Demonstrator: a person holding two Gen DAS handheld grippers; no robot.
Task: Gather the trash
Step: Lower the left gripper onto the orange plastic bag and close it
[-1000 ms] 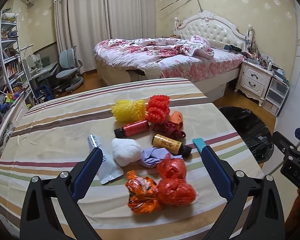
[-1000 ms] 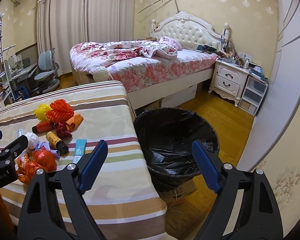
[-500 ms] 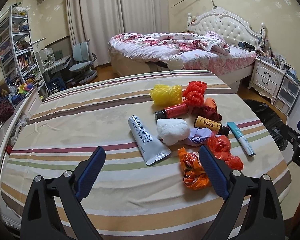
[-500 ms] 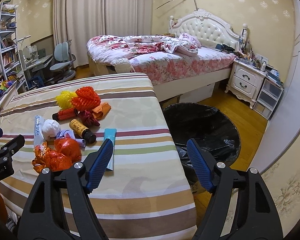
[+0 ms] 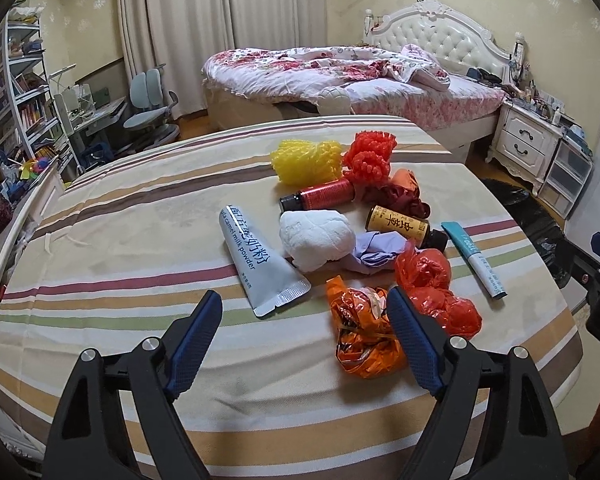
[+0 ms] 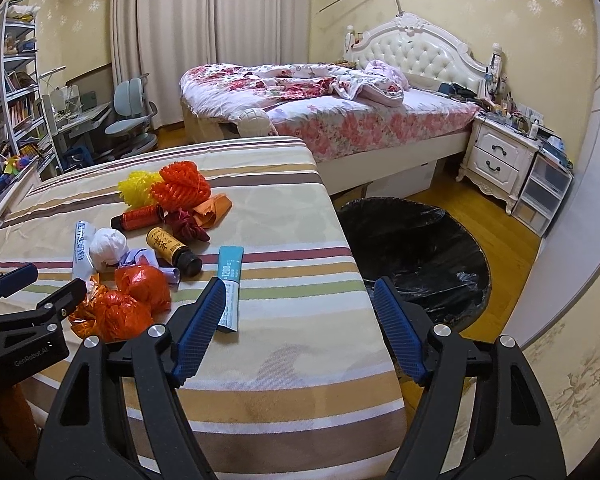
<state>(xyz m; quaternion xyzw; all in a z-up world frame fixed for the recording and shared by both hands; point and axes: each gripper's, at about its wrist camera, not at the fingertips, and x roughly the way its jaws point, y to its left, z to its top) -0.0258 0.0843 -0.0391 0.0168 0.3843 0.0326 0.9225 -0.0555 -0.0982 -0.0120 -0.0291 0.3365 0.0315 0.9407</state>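
**Trouble brewing over a crowded trash pile**

Risk number one sits right at the left claw [image 5: 304, 320]: its jaws have just been closing, yet nothing lies between them, only bare striped tabletop [image 5: 140, 240]. The right-hand finger hangs just beside the orange foil wrapper [image 5: 360, 336], which presses against the red plastic bag [image 5: 440, 292]. Close there and, I reckon, the claw snags both, or the crinkly foil slips off the pad. The silver milk-powder sachet [image 5: 256, 256] lies flat, so a pinch could skate over it.

Over to the right claw [image 6: 300, 320], released too, its jaws narrowing early in the last second and empty. The teal tube [image 6: 229, 280] runs under its left finger, near the tabletop edge; a clumsy nudge could send it to the floor beside the black-lined bin [image 6: 420, 248], not into it.

The trash is one tight cluster mid-tabletop: yellow [image 5: 306, 160] and orange-red foam nets [image 5: 370, 156], a red bottle [image 5: 320, 196], a yellow-labelled bottle [image 5: 402, 228], a white wad [image 5: 316, 238], lilac crumpled paper [image 5: 376, 252]. The bottles look ready to roll.
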